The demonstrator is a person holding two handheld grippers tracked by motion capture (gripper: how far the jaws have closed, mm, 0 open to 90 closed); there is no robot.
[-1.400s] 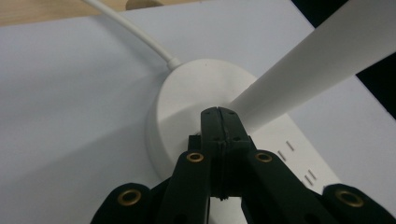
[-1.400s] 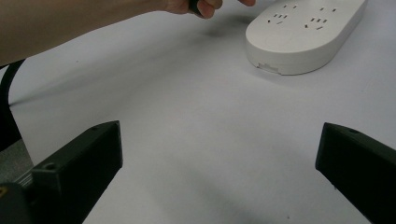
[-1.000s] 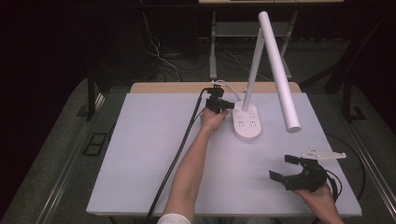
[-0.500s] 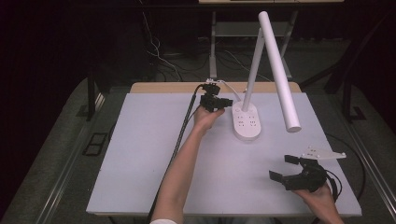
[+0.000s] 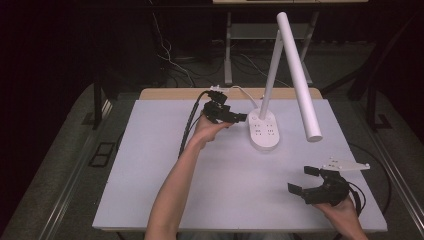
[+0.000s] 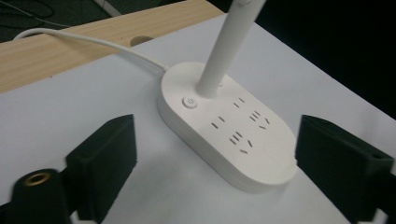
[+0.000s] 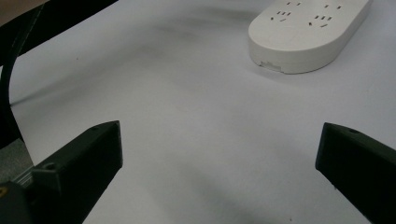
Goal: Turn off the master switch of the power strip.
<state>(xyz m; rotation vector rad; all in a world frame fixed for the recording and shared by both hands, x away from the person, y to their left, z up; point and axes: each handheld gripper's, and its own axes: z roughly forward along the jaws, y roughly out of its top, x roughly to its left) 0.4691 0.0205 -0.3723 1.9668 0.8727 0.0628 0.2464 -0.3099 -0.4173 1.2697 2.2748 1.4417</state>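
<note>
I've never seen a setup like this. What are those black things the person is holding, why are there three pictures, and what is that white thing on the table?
A person holds a black two-jaw claw in each hand. The high view looks down on the table: the left claw reaches toward the lamp base, and the right claw hovers near the table's front corner. The other two pictures come from small cameras riding on the claws, looking out between their jaws. The white thing is a desk lamp whose oval base has sockets and a round power button; a white cord runs from it. Both claws are open and hold nothing.
</note>
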